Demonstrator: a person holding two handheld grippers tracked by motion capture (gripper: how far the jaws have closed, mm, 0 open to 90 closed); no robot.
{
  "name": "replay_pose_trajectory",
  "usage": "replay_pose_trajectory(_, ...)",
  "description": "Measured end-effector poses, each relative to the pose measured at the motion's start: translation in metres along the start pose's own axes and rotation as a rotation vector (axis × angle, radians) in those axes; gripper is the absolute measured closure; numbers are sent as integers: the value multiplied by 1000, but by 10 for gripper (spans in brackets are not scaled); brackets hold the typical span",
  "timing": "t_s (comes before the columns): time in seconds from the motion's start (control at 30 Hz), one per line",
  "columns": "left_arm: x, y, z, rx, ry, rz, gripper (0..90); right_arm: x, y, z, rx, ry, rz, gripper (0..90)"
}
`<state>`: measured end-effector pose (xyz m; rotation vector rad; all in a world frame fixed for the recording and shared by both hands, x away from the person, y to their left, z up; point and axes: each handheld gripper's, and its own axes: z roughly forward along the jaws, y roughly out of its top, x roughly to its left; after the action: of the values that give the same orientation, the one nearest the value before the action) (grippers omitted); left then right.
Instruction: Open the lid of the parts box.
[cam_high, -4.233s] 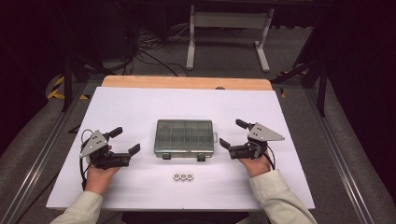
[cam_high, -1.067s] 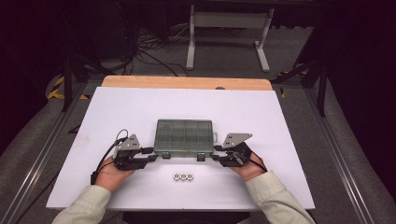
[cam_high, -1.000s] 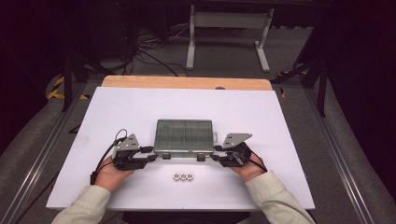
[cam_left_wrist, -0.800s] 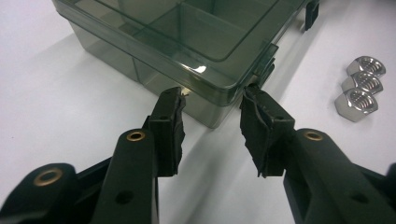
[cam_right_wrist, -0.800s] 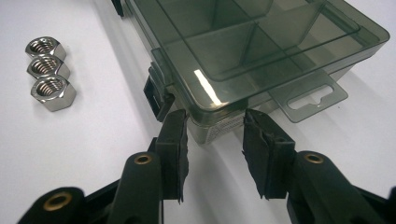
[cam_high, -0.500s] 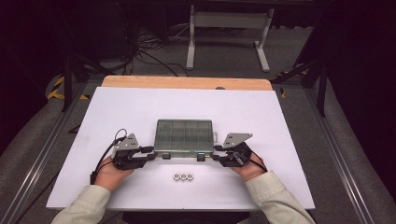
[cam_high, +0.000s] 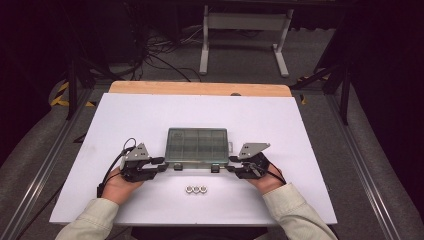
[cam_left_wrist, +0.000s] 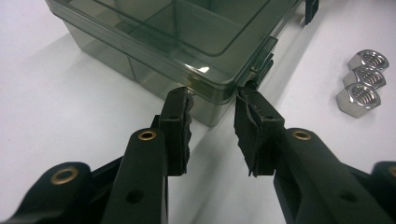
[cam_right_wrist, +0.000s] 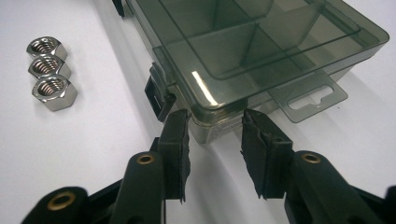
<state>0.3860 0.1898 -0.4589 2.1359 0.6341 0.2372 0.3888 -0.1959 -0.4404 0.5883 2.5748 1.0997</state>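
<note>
Your left claw (cam_left_wrist: 212, 128) and right claw (cam_right_wrist: 215, 140), jaws apart, each straddle a near corner of the closed compartment box (cam_high: 197, 146), whose long axis runs across the surface's middle, latches facing you.

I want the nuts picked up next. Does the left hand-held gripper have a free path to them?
Probably yes: bare table lies between the left hand-held gripper and the three nuts; the box sits beside that path.
</note>
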Motion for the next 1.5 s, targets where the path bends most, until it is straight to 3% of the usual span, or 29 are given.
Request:
replay_pose_trajectory(0.33,0,2,-4,-35,-2,10,684,1,3,-4,-27,-8,-7,652)
replay_pose_trajectory(0.67,-1,7,-10,-99,4,-31,726,3,7,-9,-73,-25,3,670)
replay_pose_trajectory(0.8,-3,9,-11,-116,2,-25,725,2,8,-11,-94,-33,9,665)
replay_pose_trajectory(1.07,-5,10,-9,-120,-3,-13,724,-2,9,-3,-96,-114,30,312)
replay_pose_trajectory(1.2,-4,10,-9,-123,-1,-17,724,-1,13,2,-105,-128,-2,283)
replay_pose_trajectory(1.27,-4,10,-9,-124,-1,-16,724,2,17,1,-117,-154,-40,290)
replay_pose_trajectory(1.5,-4,10,-8,-138,-7,-24,721,-3,21,-6,-158,-193,-46,281)
